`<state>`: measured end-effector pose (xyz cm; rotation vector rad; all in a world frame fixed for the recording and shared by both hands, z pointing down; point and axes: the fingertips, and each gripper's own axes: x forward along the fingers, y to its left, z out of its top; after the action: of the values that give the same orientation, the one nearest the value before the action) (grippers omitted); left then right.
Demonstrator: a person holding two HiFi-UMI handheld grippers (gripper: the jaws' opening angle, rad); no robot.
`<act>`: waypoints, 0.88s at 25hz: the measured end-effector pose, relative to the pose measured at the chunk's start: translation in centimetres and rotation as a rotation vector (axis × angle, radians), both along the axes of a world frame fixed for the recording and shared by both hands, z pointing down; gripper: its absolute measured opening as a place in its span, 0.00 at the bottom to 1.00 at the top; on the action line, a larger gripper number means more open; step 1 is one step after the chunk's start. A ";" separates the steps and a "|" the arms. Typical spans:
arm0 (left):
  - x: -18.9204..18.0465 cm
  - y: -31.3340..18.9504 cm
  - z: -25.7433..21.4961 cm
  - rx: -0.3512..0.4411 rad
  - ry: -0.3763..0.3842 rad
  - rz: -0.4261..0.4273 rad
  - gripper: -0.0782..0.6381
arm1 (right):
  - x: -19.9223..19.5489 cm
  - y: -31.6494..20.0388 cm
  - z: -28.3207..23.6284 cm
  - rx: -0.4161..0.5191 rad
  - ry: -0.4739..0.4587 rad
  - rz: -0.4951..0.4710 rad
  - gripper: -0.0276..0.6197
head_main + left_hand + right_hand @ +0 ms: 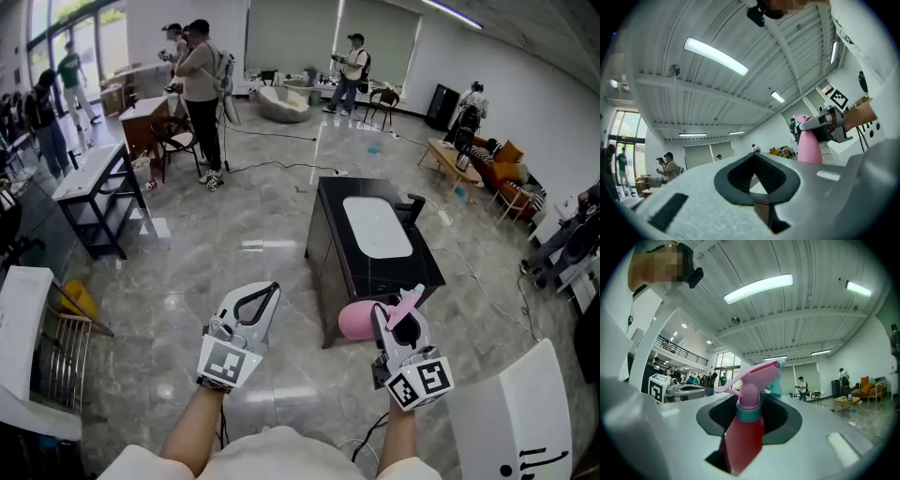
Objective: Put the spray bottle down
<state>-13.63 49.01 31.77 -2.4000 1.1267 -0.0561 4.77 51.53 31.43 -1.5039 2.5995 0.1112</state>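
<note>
Jaws of the right gripper (397,317) are clamped on the neck of the pink bottle (353,322), just under its teal collar. The bottle rests on nothing and hangs in the air in that grip.

In the head view, its round body sticks out to the left of the gripper, in front of the near left corner of the black table (370,274). Its trigger head pokes up past the jaw tips to the right. The right gripper view shows the trigger and teal-tipped nozzle rising above the pads. The body drops through the gap between the pads toward the camera. From the left gripper view the bottle is seen side on, roughly upright, body down, below the right gripper.

The left gripper (270,291) holds nothing. Its jaw tips meet, leaving only a small diamond-shaped gap between the dark pads behind them. It is level with the right gripper and well apart from it, above the grey polished floor (234,234). Both grippers point forward, away from the person holding them.

The table stands just ahead of the right gripper and carries a white panel (377,225) on its top. Several people (202,84) stand far across the room, among desks and chairs.
</note>
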 end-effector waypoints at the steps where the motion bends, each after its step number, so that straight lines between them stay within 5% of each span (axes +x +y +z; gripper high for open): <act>1: -0.5 0.1 0.3 -0.001 -0.004 -0.002 0.11 | -0.5 0.1 0.2 0.000 0.006 0.006 0.28; 6: -3.0 -0.5 0.8 -0.010 0.014 0.018 0.11 | -3.0 0.0 0.5 -0.009 0.019 0.029 0.28; 11: -4.3 -3.1 1.1 0.010 -0.024 -0.070 0.12 | -3.6 -1.5 0.2 -0.004 0.009 0.035 0.28; 16: -4.2 -6.5 1.4 -0.007 0.100 -0.035 0.12 | -2.9 -5.0 0.8 0.004 0.010 0.031 0.28; 19: -3.7 -9.7 2.8 0.002 -0.020 -0.092 0.12 | -2.3 -8.4 1.2 0.008 0.000 0.024 0.28; 22: -2.4 -14.5 2.8 -0.011 0.010 -0.077 0.12 | -1.2 -13.0 1.4 0.016 -0.011 0.014 0.28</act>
<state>-16.05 34.55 34.57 -2.3684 1.2268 -0.0765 3.61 38.48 32.80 -1.5128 2.5737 0.1240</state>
